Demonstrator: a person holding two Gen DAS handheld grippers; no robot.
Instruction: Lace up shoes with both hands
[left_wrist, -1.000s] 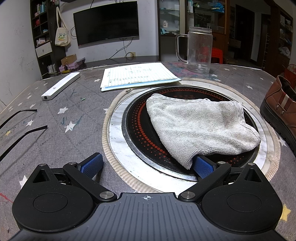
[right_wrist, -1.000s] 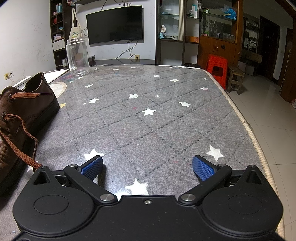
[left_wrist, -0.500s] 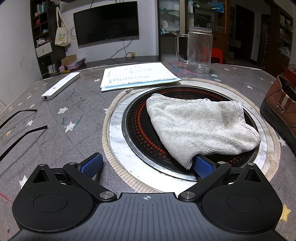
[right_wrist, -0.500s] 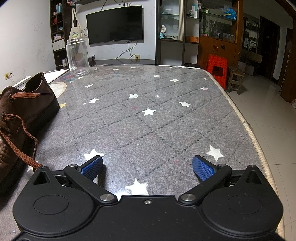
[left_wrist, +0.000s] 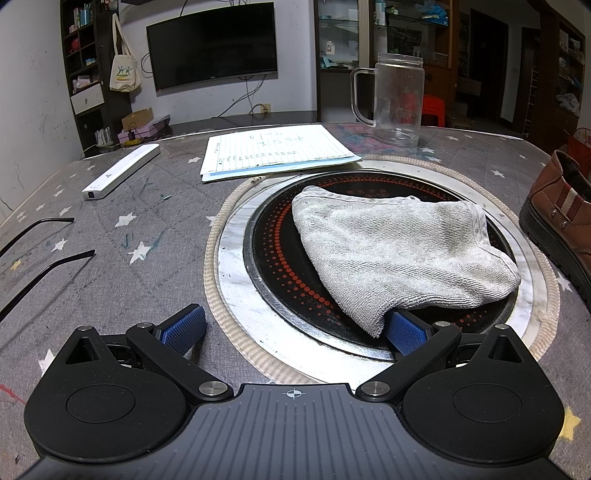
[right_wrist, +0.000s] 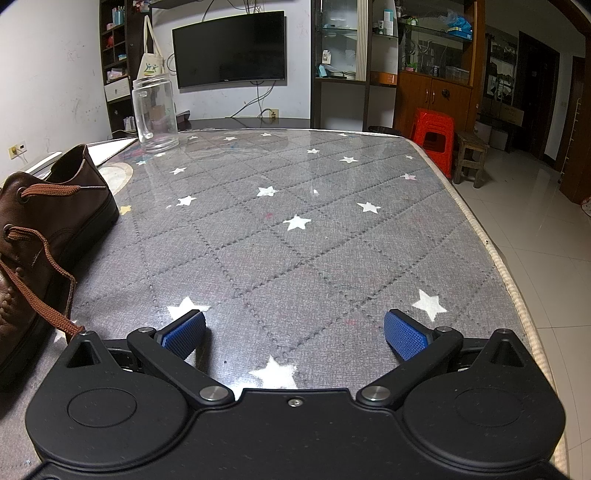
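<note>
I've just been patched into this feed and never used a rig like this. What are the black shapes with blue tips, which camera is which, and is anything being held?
Each picture comes from a camera mounted on a handheld two-finger gripper, looking forward along its fingers. The black shapes are the gripper bodies; the blue tips are the finger pads.

Left wrist view: the left gripper is open. Ahead lies a grey cloth on a round black hob, its edge draped over the right pad. Beyond are a paper sheet, a white remote and a clear mug. The brown shoe sits at the right edge.

Right wrist view: the right gripper is open over bare star-patterned table. The same shoe, with its loose lace, is at the left.

Nothing is held.
</note>
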